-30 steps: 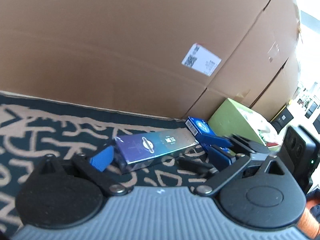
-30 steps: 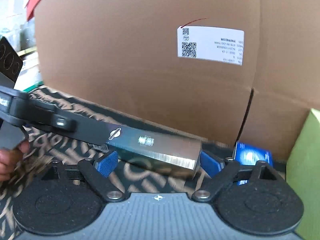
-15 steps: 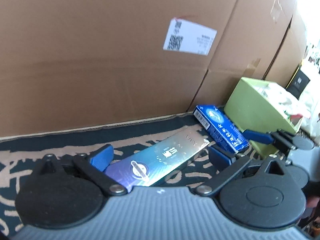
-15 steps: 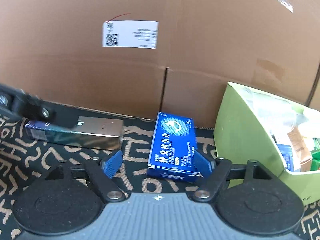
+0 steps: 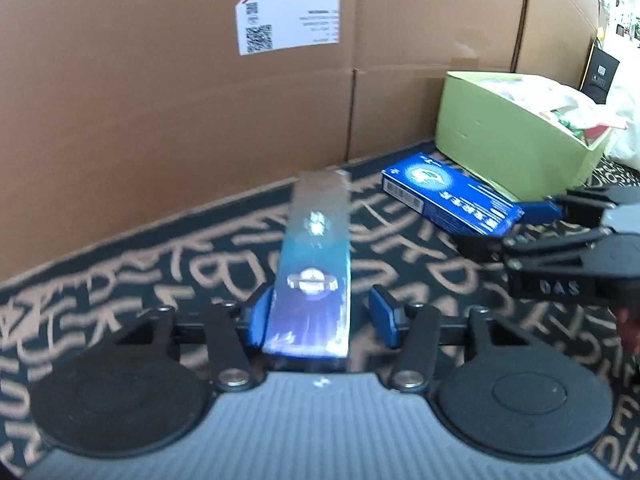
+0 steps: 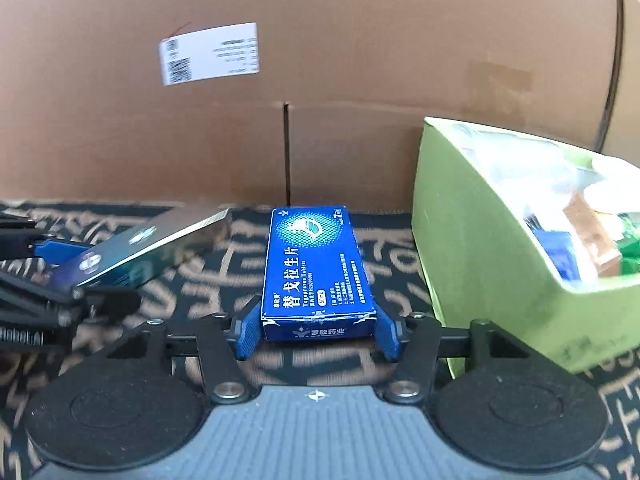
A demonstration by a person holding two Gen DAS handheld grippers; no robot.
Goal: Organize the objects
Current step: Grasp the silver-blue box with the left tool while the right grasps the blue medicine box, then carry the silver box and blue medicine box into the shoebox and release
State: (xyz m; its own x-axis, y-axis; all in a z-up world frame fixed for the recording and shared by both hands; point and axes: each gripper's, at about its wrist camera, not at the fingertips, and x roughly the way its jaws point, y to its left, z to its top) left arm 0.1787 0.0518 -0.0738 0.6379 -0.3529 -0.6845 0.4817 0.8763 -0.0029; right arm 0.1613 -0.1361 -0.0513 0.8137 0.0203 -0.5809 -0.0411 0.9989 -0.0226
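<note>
A long shiny silver-blue box (image 5: 314, 264) lies on the patterned mat, its near end between the fingers of my left gripper (image 5: 322, 318). The left blue pad touches it, the right pad stands a little off. It also shows in the right wrist view (image 6: 152, 246). A blue medicine box (image 6: 316, 272) lies flat between the fingers of my right gripper (image 6: 318, 332), whose pads sit at its near corners; contact is unclear. The blue medicine box also shows in the left wrist view (image 5: 448, 200), with my right gripper (image 5: 568, 232) beside it.
A green open box (image 6: 480, 248) full of mixed items stands to the right of the blue box, also in the left wrist view (image 5: 508, 128). A large cardboard carton (image 6: 320, 80) with a white label forms a wall behind. The dark mat (image 5: 160, 252) covers the floor.
My left gripper has swung to line up with the silver-blue box and its fingers have narrowed around it. My right gripper left that box, moved right and now straddles the blue medicine box.
</note>
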